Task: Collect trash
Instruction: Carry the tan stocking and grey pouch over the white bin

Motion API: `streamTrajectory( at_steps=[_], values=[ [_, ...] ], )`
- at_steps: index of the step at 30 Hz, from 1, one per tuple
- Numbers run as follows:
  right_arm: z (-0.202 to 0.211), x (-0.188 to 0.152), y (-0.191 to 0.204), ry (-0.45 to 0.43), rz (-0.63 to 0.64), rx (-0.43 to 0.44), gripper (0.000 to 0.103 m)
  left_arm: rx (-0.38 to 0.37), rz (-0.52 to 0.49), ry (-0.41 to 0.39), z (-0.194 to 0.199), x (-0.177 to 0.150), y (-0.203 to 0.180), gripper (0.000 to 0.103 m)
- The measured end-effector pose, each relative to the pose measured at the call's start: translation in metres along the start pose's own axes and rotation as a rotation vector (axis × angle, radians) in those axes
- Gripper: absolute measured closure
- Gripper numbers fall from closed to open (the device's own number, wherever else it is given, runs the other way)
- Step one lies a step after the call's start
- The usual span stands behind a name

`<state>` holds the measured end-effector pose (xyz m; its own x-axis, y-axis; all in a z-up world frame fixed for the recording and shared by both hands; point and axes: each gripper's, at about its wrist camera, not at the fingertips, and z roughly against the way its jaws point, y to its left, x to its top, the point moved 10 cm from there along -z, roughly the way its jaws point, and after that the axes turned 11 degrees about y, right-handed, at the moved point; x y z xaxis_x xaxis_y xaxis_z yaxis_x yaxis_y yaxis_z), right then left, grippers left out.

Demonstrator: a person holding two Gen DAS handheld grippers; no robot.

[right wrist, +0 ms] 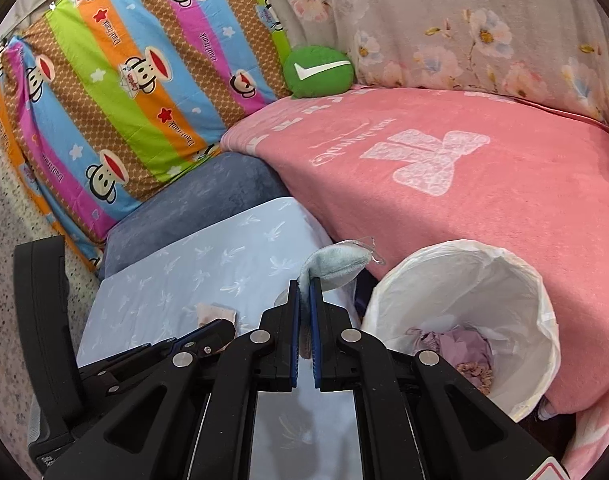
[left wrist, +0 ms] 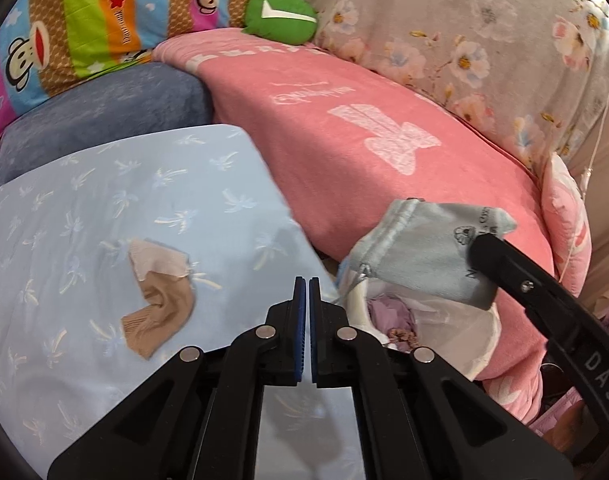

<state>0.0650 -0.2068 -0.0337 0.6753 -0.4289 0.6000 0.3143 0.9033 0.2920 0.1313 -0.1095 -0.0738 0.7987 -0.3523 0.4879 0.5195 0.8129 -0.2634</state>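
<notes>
A tan and white sock [left wrist: 160, 300] lies crumpled on the pale blue palm-print sheet [left wrist: 104, 208]. Just right of it, my left gripper [left wrist: 306, 286] is shut with nothing between its pads. My right gripper [right wrist: 304, 286] is shut on a light blue fabric pouch [right wrist: 336, 260], pinching its lower edge. In the left wrist view the pouch [left wrist: 416, 248] hangs from the right gripper [left wrist: 478, 250] above the white-lined trash bin [left wrist: 464, 332]. That bin [right wrist: 424, 256] has purple and brownish scraps at its bottom. The left gripper [right wrist: 220, 328] hides most of the sock [right wrist: 216, 312].
A pink blanket [right wrist: 484, 208] covers the bed behind the bin. A blue-grey cushion [left wrist: 104, 120], a striped monkey-print pillow [right wrist: 124, 92], a green plush [right wrist: 318, 70] and a floral quilt [left wrist: 464, 32] lie behind. Speckled floor [right wrist: 4, 280] shows at left.
</notes>
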Motion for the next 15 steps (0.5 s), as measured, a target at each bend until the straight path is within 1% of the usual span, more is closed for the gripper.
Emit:
streamTrajectory(
  at_steps=[5,8,10,12,14,15],
  values=[
    [0.011,0.002,-0.022,-0.016,-0.027,-0.018,0.099,-0.010,-0.047,-0.003,-0.001,-0.001,-0.026,0.101],
    [0.012,0.002,-0.031,-0.014,-0.035,-0.027,0.099,0.014,-0.024,-0.007,-0.007,-0.001,-0.018,0.099],
    [0.009,0.001,-0.032,-0.011,-0.033,-0.026,0.099,0.037,-0.002,0.006,-0.011,-0.004,-0.005,0.099],
    [0.004,0.001,-0.028,-0.002,-0.029,-0.020,0.099,0.069,0.038,0.030,-0.020,-0.006,0.018,0.084],
    [-0.002,0.001,-0.023,0.004,-0.022,-0.012,0.099,0.113,0.086,0.033,-0.023,-0.007,0.043,0.039],
    [-0.006,0.002,-0.019,0.007,-0.018,-0.007,0.099,0.136,0.113,0.017,-0.023,-0.006,0.057,0.034]
  ],
)
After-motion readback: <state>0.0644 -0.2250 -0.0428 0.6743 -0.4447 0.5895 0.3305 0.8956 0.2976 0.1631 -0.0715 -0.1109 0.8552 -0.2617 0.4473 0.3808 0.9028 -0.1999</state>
